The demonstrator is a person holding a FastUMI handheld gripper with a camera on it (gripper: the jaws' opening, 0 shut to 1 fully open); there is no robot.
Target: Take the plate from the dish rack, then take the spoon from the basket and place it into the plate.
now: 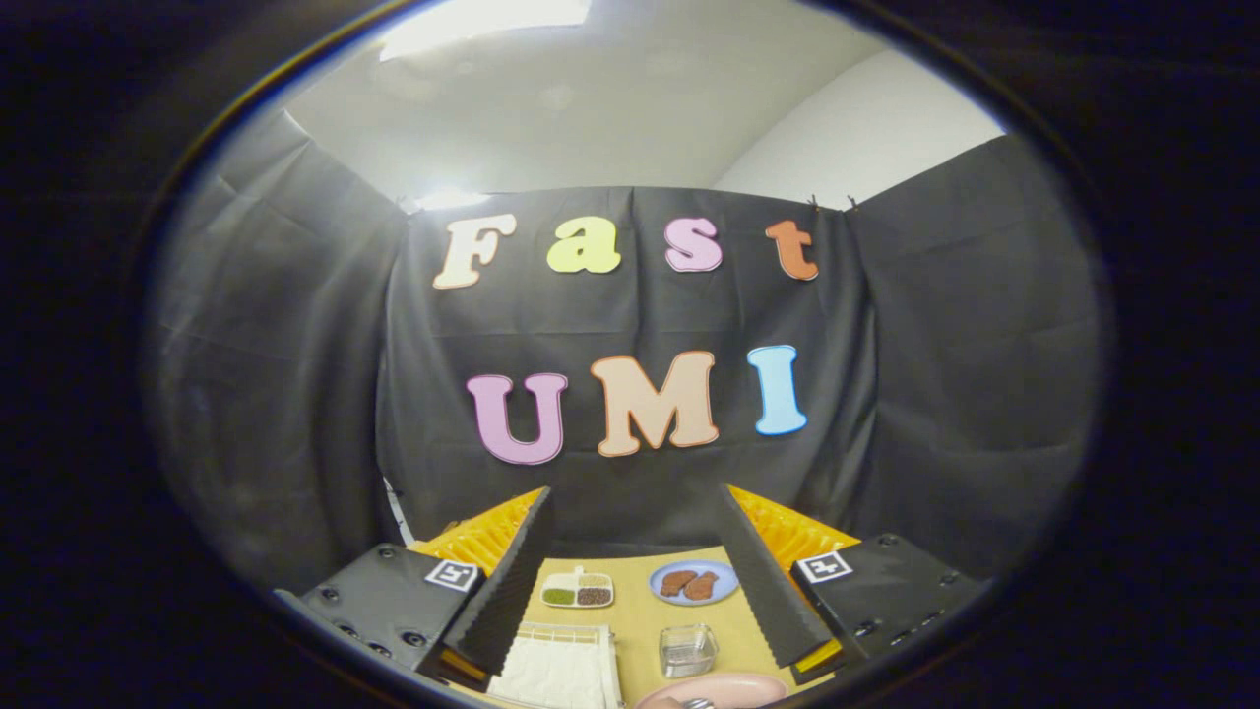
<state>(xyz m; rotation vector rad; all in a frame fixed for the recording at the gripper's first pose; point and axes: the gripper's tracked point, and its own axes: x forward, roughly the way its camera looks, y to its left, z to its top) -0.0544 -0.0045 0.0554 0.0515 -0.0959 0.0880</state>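
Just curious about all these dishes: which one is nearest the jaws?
The pink plate, low between the open jaws, with something metallic on it; the blue plate and divided tray lie farther off.

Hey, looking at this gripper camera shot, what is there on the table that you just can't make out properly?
- Pink plate, gripper view: only its far rim shows between the open gripper fingers; the view's lower edge cuts the rest.
- Metal utensil tip on that plate: too little shows to name it.
- Divided white tray contents: too small to identify.
- Brown pieces on the round blue plate: too small to identify.
- White cloth: left finger hides its edge.
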